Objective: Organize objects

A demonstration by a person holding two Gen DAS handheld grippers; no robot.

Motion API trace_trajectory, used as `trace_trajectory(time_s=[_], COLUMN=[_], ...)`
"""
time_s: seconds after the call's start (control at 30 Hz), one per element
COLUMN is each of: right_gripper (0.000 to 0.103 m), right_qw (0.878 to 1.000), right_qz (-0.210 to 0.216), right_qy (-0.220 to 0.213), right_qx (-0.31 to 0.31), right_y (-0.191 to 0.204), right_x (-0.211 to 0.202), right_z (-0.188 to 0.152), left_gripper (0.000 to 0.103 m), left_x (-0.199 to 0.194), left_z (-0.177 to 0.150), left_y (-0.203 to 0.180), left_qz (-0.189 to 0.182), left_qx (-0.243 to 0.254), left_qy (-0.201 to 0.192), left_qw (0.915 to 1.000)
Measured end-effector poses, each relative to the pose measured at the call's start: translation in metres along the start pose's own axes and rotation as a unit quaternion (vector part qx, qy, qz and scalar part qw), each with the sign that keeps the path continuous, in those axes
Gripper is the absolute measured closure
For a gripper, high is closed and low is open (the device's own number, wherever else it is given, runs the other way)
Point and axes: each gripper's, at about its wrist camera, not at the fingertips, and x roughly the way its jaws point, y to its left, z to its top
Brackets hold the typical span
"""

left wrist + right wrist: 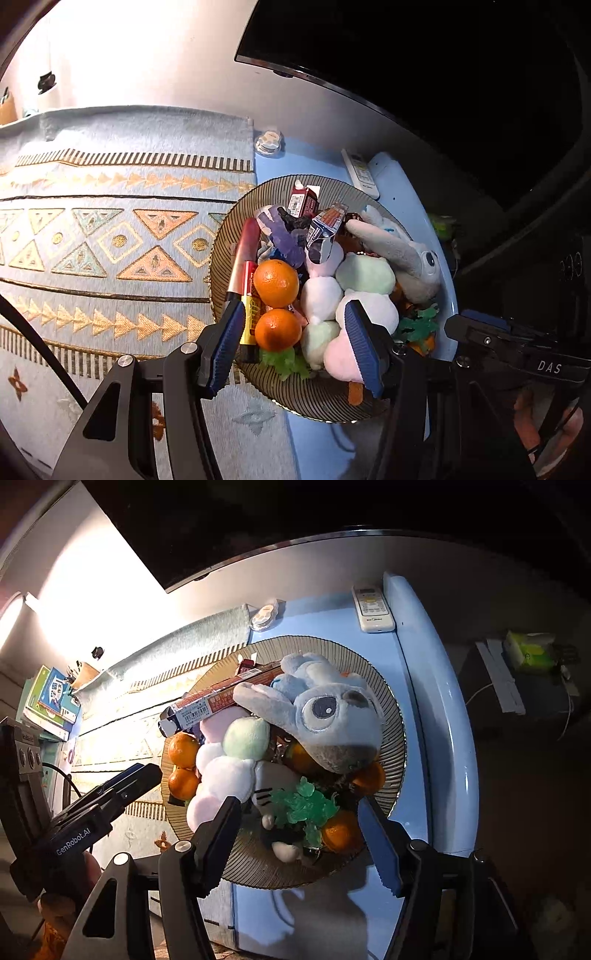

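- Now I see my left claw (291, 347) open, above the plate (236, 221) full of toys and oranges (276, 283).
- My right claw (304, 834) is open too, over the plate's near side.
- Bunny toy (332, 716) lies on top.

Both wrist views steeply above plate (236, 221)

1. A ribbed round plate (236, 229) is seen on a blue worktop (317, 155), beside a patterned cloth (110, 229).
2. Two oranges (276, 283), pastel plush balls (321, 297), a grey plush toy (402, 254) and a red carton (303, 201) are piled on it.
3. The left gripper (291, 339) is held open above the plate's near side; nothing is pressed by its blue fingers (360, 345).
4. The right gripper (476, 325) is glimpsed at the right edge.
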Motion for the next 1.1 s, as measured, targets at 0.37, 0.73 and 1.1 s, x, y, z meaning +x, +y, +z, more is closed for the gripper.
trace_trajectory(time_s=[0.37, 0.73, 1.1], right_gripper=[0.039, 0.039, 0.039], right_qw=[0.992, 0.967, 0.981], right_qz=[0.076, 0.109, -0.054], right_qy=[0.003, 0.03, -0.018], right_qx=[-0.103, -0.229, -0.184], right_y=[0.073, 0.224, 0.261], right_x=[0.002, 0.063, 0.186], right_z=[-0.002, -0.027, -0.041], left_gripper=[0.049, 0.049, 0.049], left_x=[-0.039, -0.061, -0.032], left_z=[-0.018, -0.039, -0.054], left_y=[0.034, 0.149, 0.26], left_qz=[0.085, 0.193, 0.283], left_qx=[-0.028, -0.064, -0.077], left_qy=[-0.024, -0.014, -0.034], left_qw=[0.9957, 0.979, 0.9553])
